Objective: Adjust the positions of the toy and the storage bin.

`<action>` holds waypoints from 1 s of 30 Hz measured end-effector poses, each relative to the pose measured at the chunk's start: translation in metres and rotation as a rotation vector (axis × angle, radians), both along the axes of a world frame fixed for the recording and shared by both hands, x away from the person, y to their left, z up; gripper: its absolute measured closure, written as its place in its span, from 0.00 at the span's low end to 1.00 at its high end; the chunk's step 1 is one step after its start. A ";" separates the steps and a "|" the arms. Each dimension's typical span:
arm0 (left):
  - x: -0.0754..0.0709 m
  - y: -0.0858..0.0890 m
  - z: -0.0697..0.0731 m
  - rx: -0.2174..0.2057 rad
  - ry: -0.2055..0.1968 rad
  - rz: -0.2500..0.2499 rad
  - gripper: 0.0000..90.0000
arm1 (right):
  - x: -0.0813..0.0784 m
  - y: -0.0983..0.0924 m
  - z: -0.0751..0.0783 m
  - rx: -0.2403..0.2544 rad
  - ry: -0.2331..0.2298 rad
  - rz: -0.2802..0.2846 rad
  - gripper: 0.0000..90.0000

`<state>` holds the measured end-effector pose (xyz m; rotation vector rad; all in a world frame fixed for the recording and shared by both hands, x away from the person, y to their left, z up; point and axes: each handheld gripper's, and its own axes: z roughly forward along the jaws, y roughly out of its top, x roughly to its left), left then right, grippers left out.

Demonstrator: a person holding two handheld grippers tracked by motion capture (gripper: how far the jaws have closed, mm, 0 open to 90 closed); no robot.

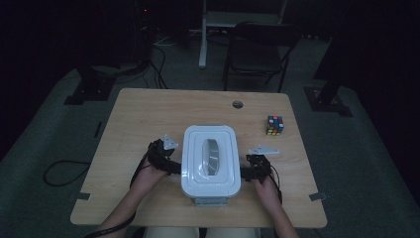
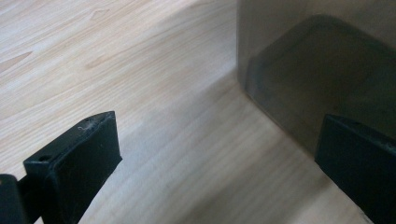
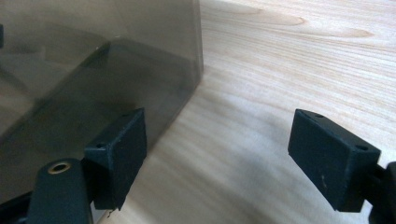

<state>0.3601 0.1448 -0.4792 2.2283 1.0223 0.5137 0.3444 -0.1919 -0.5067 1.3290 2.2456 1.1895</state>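
A white lidded box (image 1: 211, 159) with a clear, smoky body stands on the wooden desk (image 1: 148, 114), close to the near edge and about midway between the left and right edges; its lid carries a raised grey handle (image 1: 212, 156) along the middle. The person's hands come in over the near edge, one on each side of the box. The left claw (image 1: 173, 166) sits at the box's left wall, and in the left gripper view its two black jaws stand spread wide with bare wood between them, the box's tinted corner (image 2: 299, 70) just ahead of the right-hand jaw; whether that jaw touches the wall I cannot tell. The right claw (image 1: 246, 172) sits at the box's right wall, and in the right gripper view its jaws are likewise spread, nothing pinched between them, the left-hand jaw lying right against the box's tinted side (image 3: 93, 60). A scrambled puzzle cube (image 1: 275, 125) rests well apart from the box, near the right edge toward the far right corner. A round cable hole (image 1: 237, 104) sits near the far edge.
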 end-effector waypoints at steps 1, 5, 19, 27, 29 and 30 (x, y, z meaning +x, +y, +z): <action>-0.003 -0.001 0.001 0.009 -0.007 -0.001 0.01 | 0.000 0.000 0.000 0.000 0.000 0.000 0.22; -0.012 0.001 0.002 0.008 0.001 -0.009 0.01 | -0.008 0.000 0.000 0.000 0.002 0.006 0.22; -0.012 0.049 -0.018 -0.138 0.054 -0.016 0.01 | 0.002 -0.058 0.008 -0.022 -0.103 -0.186 0.13; -0.025 0.074 -0.022 -0.182 0.088 0.038 0.01 | 0.035 -0.101 0.021 0.029 -0.108 -0.324 0.13; -0.030 0.078 -0.023 -0.168 0.087 0.030 0.01 | 0.046 -0.106 0.022 0.036 -0.096 -0.340 0.13; -0.033 0.080 -0.023 -0.152 0.082 0.024 0.01 | 0.051 -0.108 0.022 0.028 -0.095 -0.351 0.13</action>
